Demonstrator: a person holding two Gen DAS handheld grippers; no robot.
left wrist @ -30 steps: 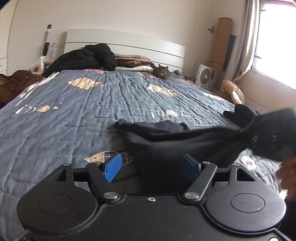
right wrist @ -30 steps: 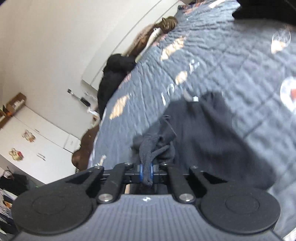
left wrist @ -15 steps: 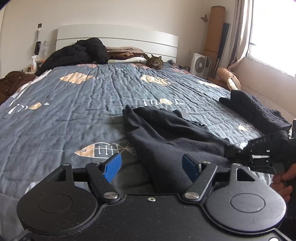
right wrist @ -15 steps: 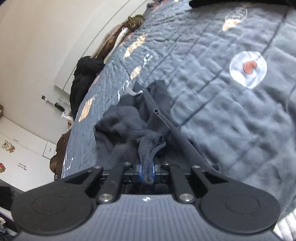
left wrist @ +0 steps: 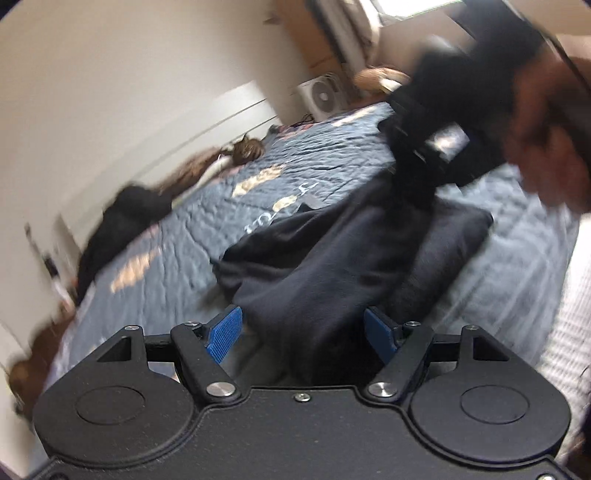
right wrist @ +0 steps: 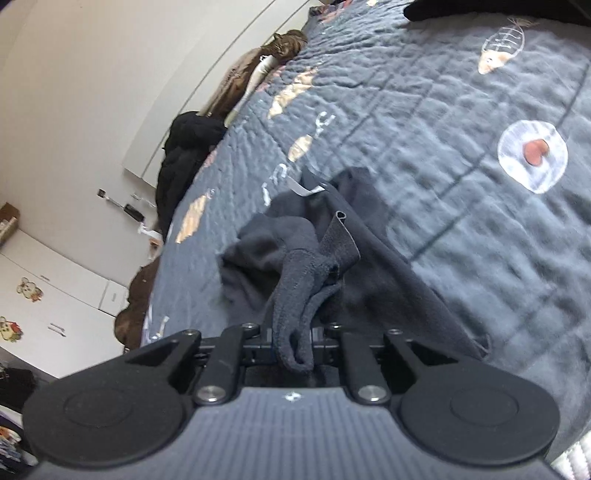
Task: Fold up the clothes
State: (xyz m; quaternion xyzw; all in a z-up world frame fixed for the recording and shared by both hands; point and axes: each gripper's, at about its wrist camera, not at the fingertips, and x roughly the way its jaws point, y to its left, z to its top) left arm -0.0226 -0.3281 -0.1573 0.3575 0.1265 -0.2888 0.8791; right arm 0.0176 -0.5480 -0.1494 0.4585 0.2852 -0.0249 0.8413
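Observation:
A dark navy garment (left wrist: 332, 258) lies bunched on the blue-grey quilt (left wrist: 177, 266). My left gripper (left wrist: 303, 336) is open just above its near edge, and the cloth runs between the blue pads without being pinched. This view is tilted and blurred. My right gripper (right wrist: 293, 343) is shut on a gathered fold of the same garment (right wrist: 369, 280), which trails forward onto the quilt (right wrist: 443, 92) with a white label (right wrist: 306, 190) at its far end. In the left wrist view, the right gripper (left wrist: 424, 147) and the hand (left wrist: 546, 147) holding it hover over the garment's far right part.
A cat (right wrist: 288, 42) lies by the headboard beside a black jacket pile (right wrist: 184, 155). Another dark garment (right wrist: 480, 11) sits at the quilt's far edge. A white fan (left wrist: 321, 98) stands beyond the bed, and white cupboards (right wrist: 55, 295) line the left wall.
The left gripper has rolled sharply and moved in over the garment, still open. The right gripper has sunk toward the quilt with its fold, and the garment now lies more gathered.

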